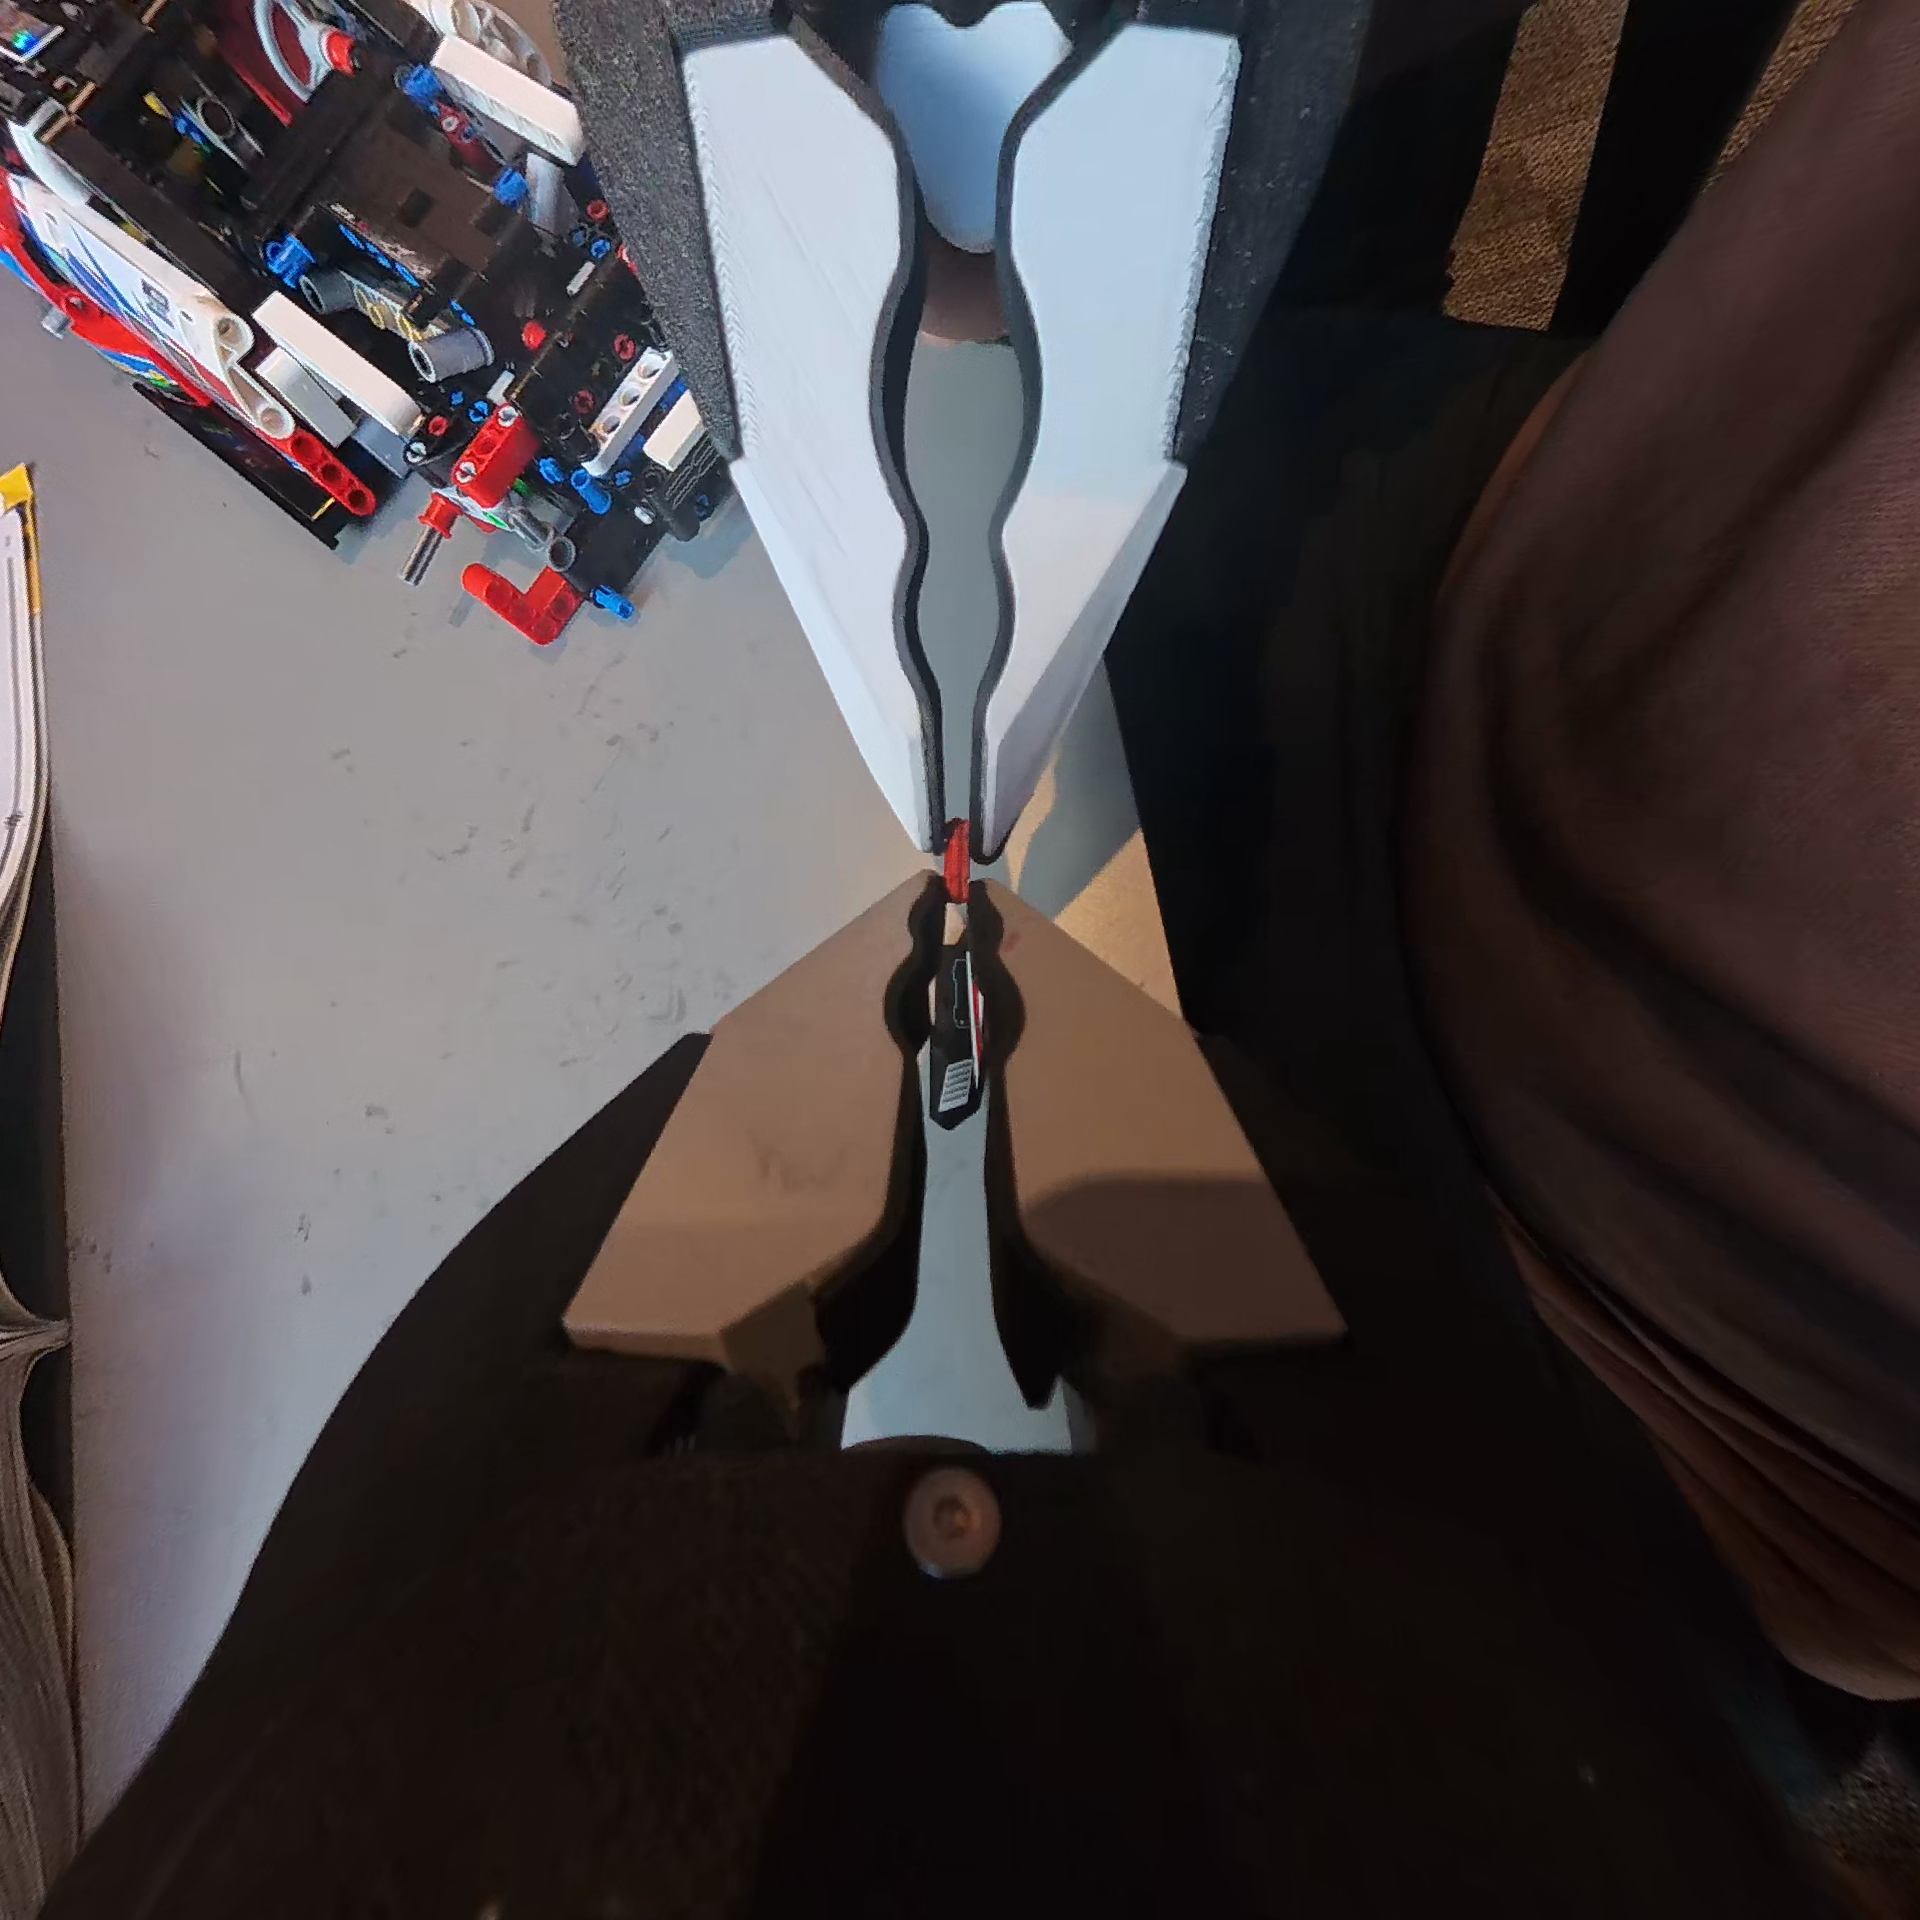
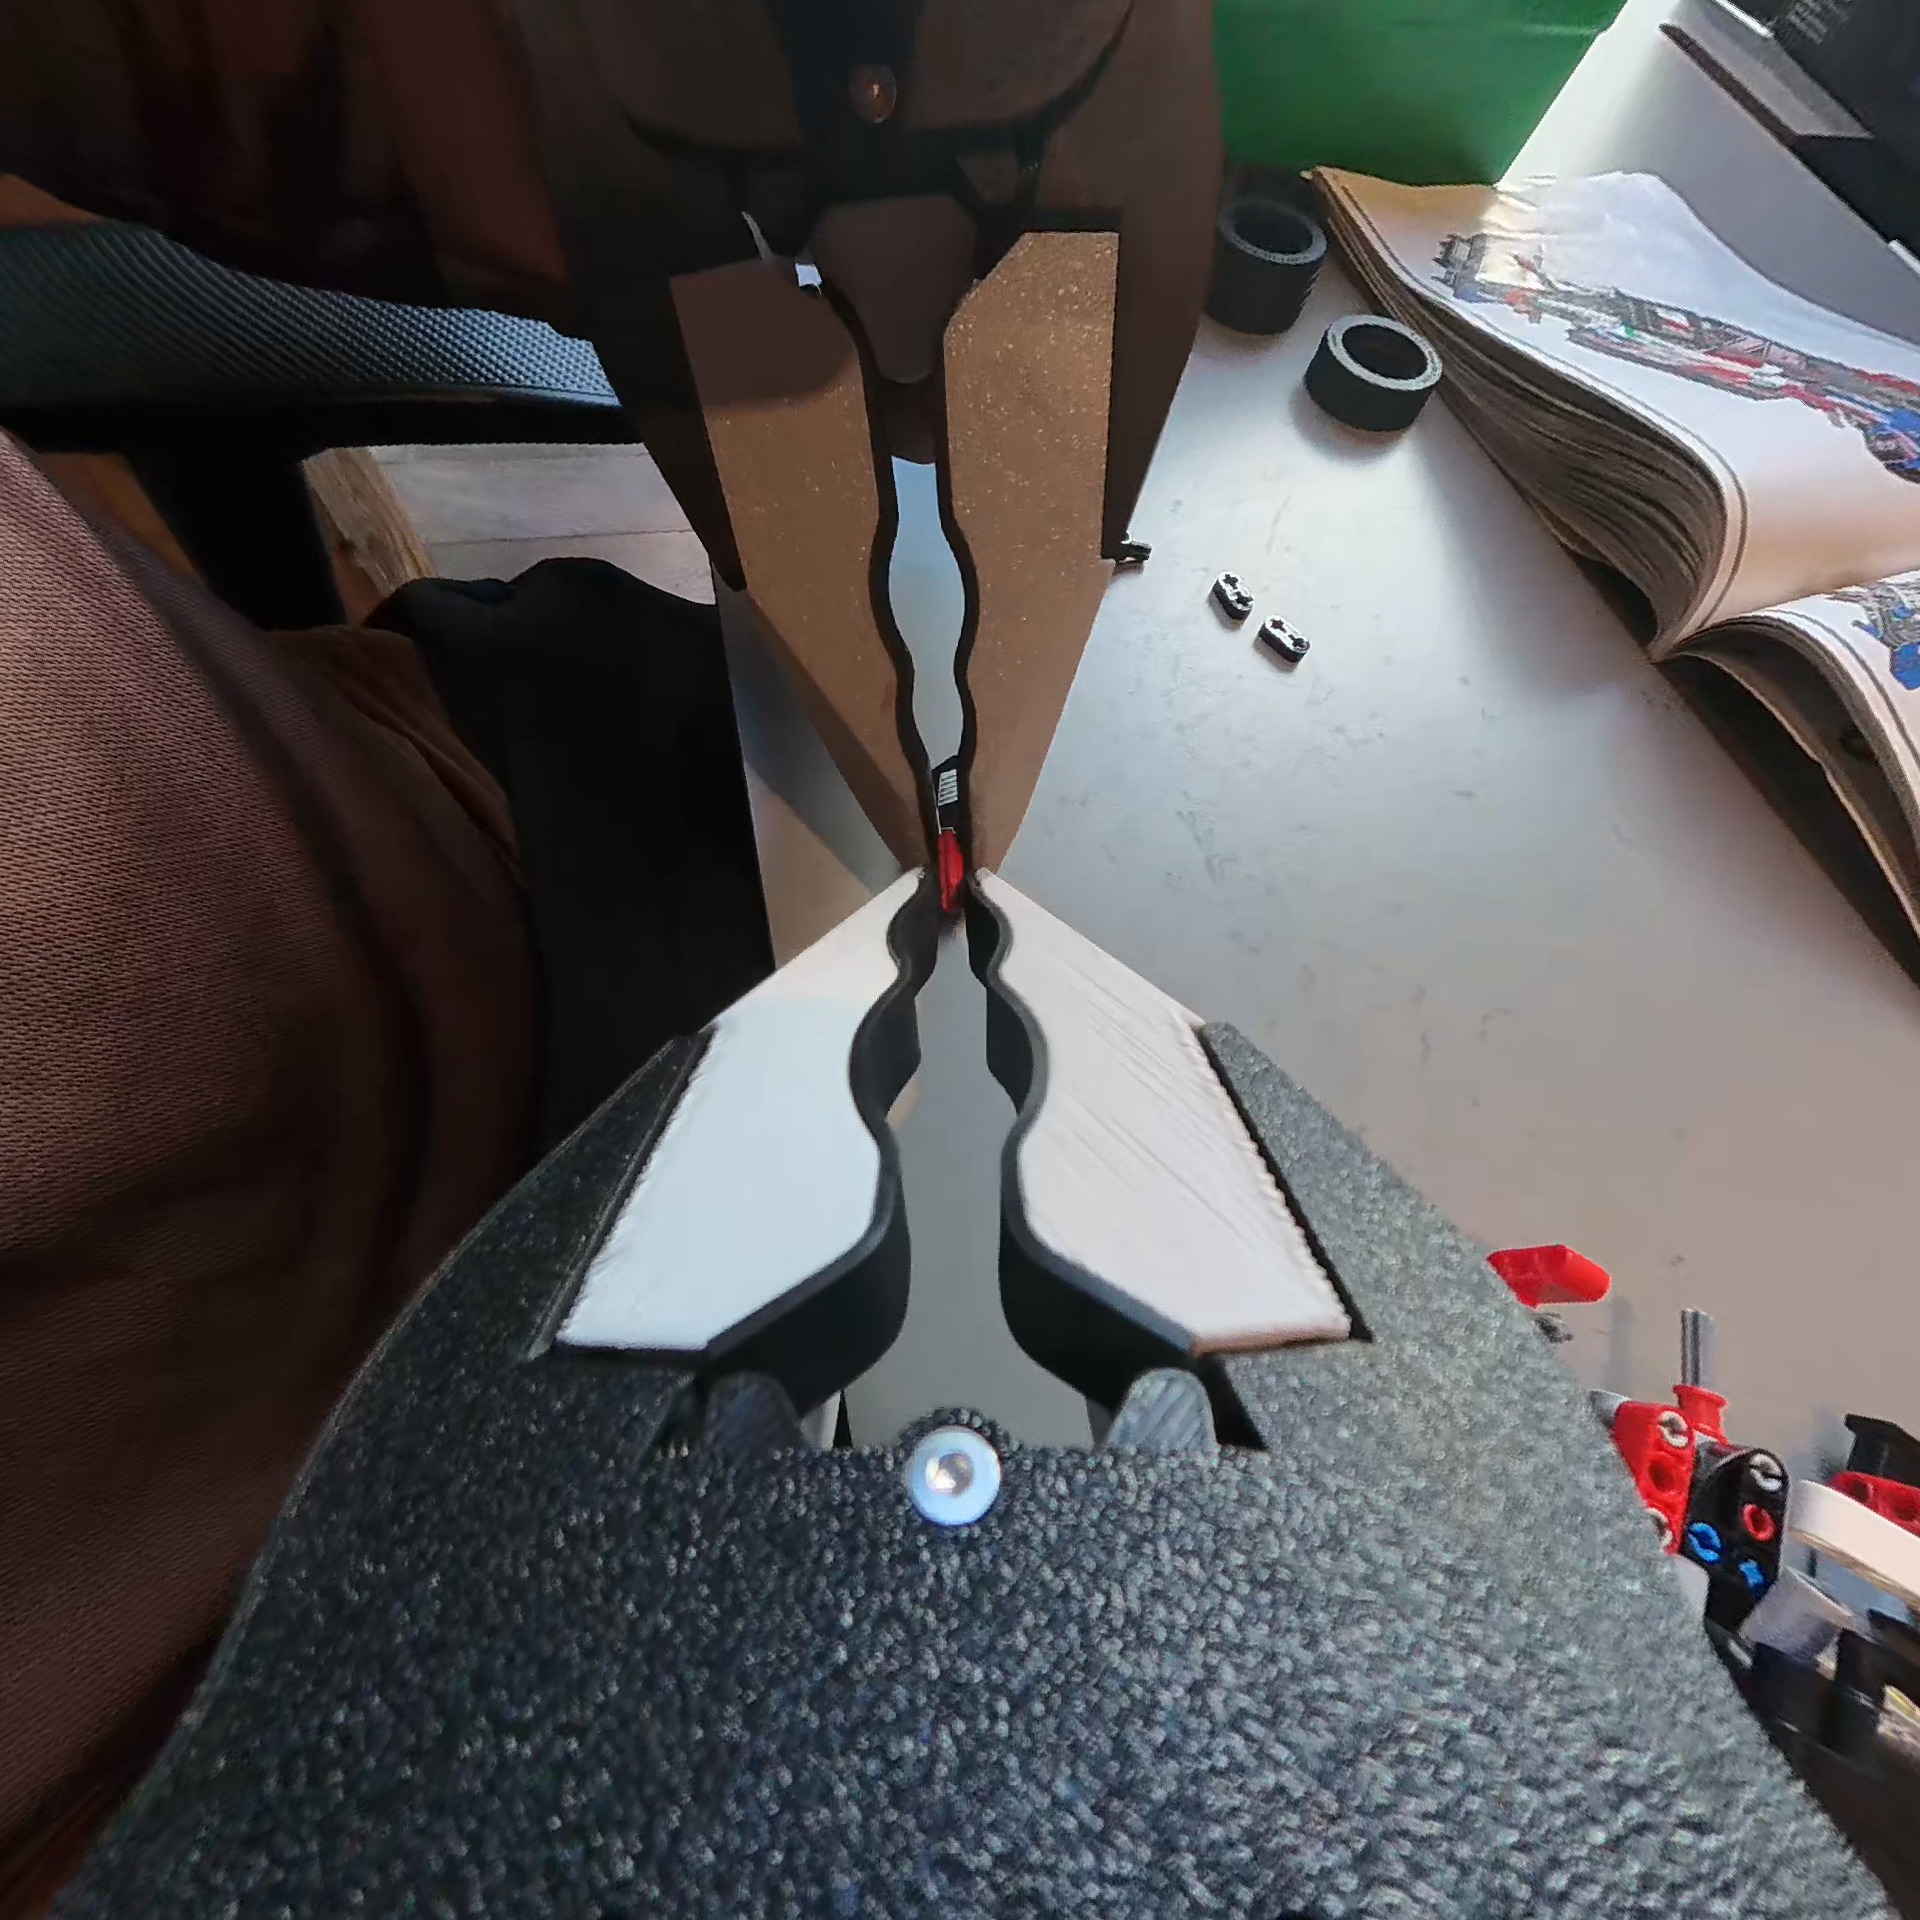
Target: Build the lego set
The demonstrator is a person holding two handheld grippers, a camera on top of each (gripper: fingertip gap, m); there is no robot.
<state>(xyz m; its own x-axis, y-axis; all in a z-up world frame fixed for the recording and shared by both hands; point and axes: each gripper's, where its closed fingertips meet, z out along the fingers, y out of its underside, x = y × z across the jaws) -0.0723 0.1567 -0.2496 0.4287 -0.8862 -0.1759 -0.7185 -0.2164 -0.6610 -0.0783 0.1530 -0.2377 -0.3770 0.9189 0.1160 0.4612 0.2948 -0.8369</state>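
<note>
Small red piece (image 1: 956, 858), black printed panel with red-white stripes (image 1: 958, 1049), grey scuffed table (image 1: 416, 883)

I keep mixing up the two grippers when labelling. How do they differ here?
The left gripper has tan fingers; the right gripper has white fingers. The left pinches a black printed lego panel; the right pinches a small red lego pin. Both are shut, meeting tip to tip above the grey table.

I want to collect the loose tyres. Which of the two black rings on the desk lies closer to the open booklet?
The nearer black ring, lying right beside the open booklet. The other ring sits farther back, by the green box.
</note>
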